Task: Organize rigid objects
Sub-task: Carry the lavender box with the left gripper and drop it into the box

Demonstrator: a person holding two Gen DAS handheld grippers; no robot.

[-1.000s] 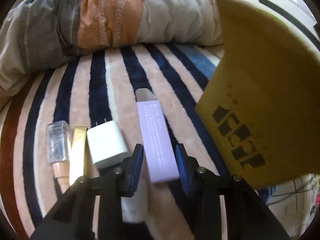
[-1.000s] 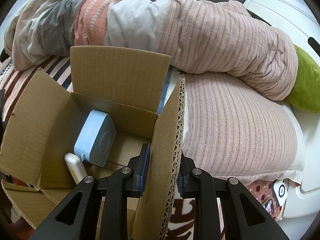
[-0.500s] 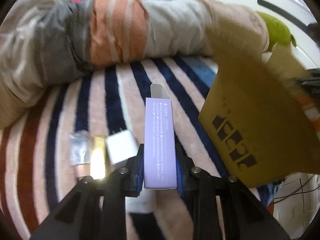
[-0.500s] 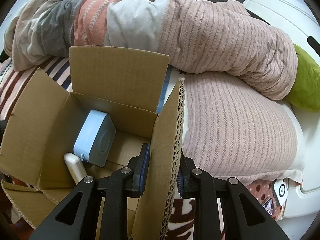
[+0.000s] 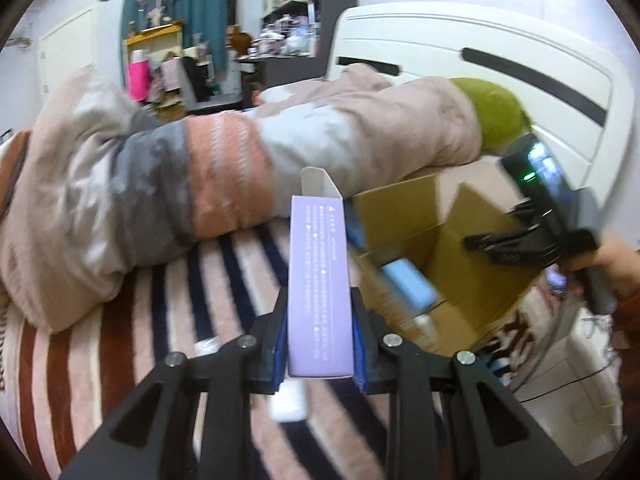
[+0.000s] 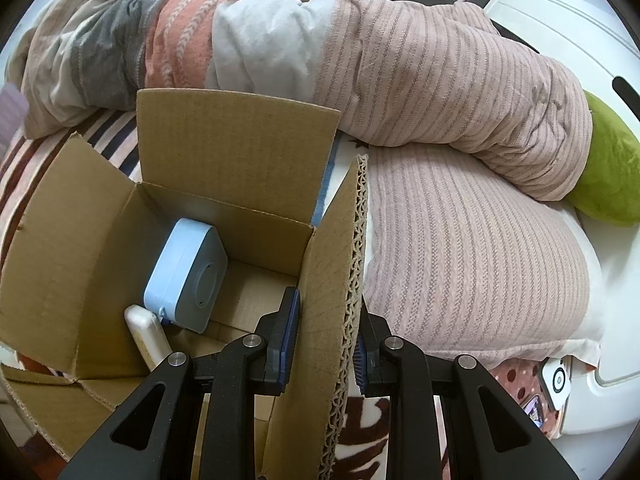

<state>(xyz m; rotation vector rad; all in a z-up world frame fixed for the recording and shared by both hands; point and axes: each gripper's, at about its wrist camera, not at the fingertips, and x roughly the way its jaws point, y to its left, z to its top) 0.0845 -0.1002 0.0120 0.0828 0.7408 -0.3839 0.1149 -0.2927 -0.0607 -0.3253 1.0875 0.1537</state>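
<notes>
On the striped blanket (image 5: 168,320) sits an open cardboard box (image 6: 236,160), and inside it a pale blue squarish case (image 6: 186,276) leans on edge against the left wall, with a cream-white oblong thing (image 6: 146,336) lying just beside and below it. Up in the air beside the box is a slim lilac carton (image 5: 320,284), its long axis running straight away from the left gripper (image 5: 320,344), open tuck flap at the far end. That gripper's blue pads are closed tight on the carton's near end. Over at the box's right flap (image 6: 336,320), the right gripper (image 6: 326,344) pinches the corrugated edge between nearly closed fingers. A white charger block (image 5: 287,404) lies on the blanket below.
</notes>
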